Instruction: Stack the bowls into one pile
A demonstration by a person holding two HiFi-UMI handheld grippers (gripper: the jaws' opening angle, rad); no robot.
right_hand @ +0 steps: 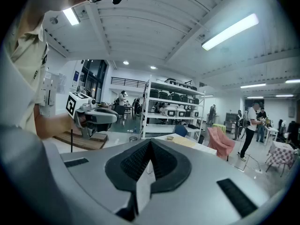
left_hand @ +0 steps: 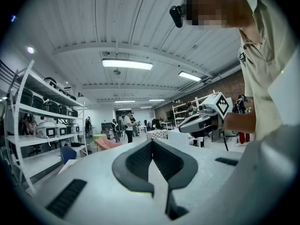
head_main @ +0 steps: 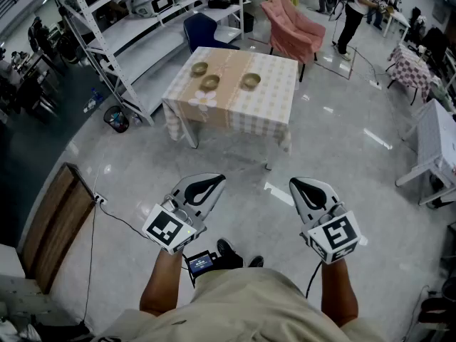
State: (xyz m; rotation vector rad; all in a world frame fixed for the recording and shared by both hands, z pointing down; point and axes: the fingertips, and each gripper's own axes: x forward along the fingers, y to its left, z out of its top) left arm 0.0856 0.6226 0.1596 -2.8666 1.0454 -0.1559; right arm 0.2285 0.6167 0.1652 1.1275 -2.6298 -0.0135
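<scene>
Three tan bowls stand apart on the checked-cloth table far ahead: one at the back left, one in front of it, one to the right. My left gripper and right gripper hover side by side over the floor, well short of the table. Both are shut with nothing between their pads. The left gripper view has its own jaws together and the right gripper beside it. In the right gripper view the closed jaws point toward the table, with the left gripper at left.
Grey polished floor lies between me and the table. Metal shelving runs along the left, with a blue chair and a pink armchair behind the table. A wooden board lies at left, a white table at right. A person stands far back.
</scene>
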